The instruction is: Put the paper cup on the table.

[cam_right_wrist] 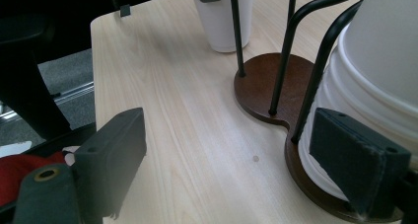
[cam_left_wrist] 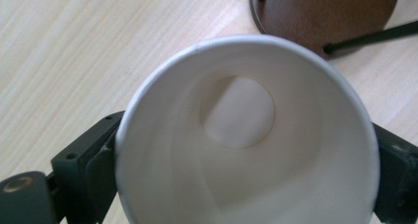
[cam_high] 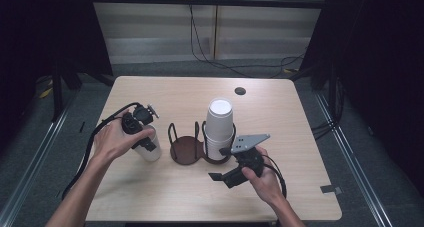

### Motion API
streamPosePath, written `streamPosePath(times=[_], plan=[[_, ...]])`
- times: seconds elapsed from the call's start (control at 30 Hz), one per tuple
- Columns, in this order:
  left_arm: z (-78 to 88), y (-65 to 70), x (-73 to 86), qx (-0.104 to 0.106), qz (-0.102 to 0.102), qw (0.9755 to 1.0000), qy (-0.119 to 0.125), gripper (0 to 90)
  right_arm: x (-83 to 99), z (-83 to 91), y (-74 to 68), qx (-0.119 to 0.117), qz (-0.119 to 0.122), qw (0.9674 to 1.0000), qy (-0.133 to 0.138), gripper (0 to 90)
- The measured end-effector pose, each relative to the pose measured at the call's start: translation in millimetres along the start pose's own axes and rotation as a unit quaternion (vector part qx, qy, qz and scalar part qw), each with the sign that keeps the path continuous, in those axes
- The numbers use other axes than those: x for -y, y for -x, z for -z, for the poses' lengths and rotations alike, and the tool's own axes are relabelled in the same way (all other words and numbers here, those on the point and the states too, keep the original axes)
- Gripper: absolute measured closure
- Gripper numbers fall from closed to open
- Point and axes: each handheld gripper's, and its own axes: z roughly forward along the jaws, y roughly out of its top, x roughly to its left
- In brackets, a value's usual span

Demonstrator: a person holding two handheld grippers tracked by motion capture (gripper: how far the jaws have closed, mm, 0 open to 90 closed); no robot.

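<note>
A pale wood counter (cam_high: 165, 192) stands on grey floor, black curtains at both sides. The single paper cup (cam_high: 151, 146) stands upright at nine o'clock of the brown wire holder (cam_high: 186, 149), whose right ring carries the cup stack (cam_high: 219, 124). The left gripper (cam_high: 145, 139) has its fingers (cam_left_wrist: 91, 160) spread around the cup; whether they press, I cannot tell. The left gripper view looks into the cup's empty bottom. The right gripper (cam_high: 220, 177), at five o'clock, holds its fingers (cam_right_wrist: 116, 150) open.
</note>
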Motion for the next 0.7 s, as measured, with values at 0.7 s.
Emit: streamPosePath(times=[0.7], plan=[[-8.9,-0.8,15.4,0.002,-0.005,0.999,0.044,5.2,0.1,-0.4,-0.6,0.003,0.0,1.0,-0.002,14.2]])
